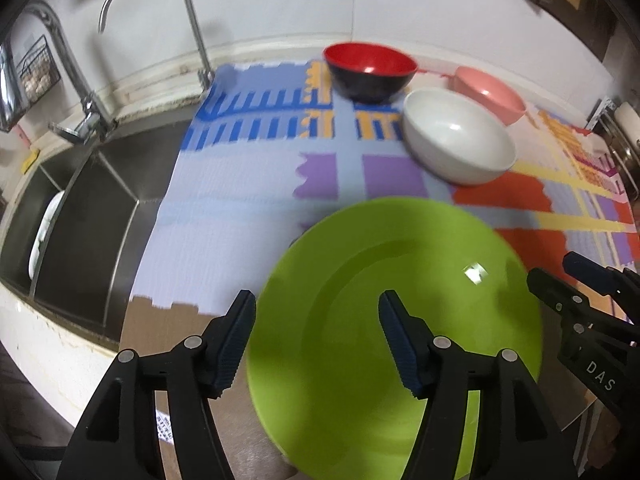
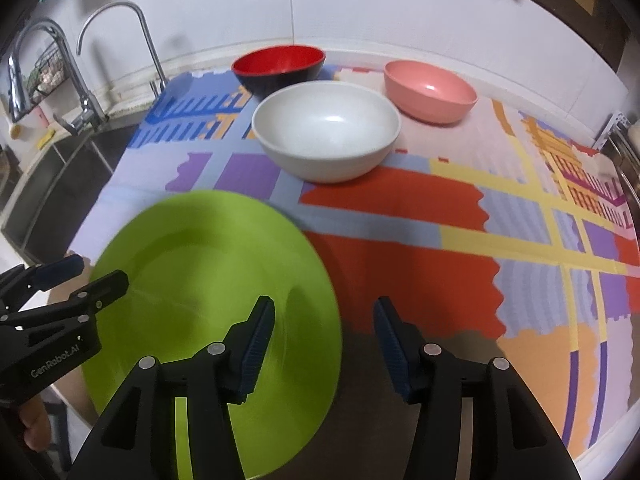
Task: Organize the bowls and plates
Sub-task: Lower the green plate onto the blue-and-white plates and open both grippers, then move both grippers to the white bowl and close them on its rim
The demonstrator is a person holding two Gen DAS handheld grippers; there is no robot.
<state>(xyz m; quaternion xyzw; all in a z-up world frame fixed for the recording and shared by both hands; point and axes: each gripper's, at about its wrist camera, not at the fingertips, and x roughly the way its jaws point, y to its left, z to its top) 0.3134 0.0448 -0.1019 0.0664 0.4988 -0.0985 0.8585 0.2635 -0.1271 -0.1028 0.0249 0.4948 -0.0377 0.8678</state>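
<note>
Green plate [image 1: 384,320] lying low in frame, bowls behind.
Left gripper [image 1: 316,344] and right gripper [image 2: 324,344] fingers are spreading apart, pinching nothing; white bowl [image 2: 326,136] is sitting upper centre.

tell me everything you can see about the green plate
The green plate is round, glossy lime green, plastic-looking, with a shallow well and broad rim. It is empty, blurred in both views, near the counter's front edge, partly over the patterned mat. The left gripper and right gripper each straddle its rim, jaws open, not clamping.

Mat [image 2: 400,272] right of green plate [image 2: 208,300] left bare — passage open; back blocked by white bowl [image 2: 326,136], red bowl [image 2: 278,68], pink bowl [image 2: 430,90].
</note>
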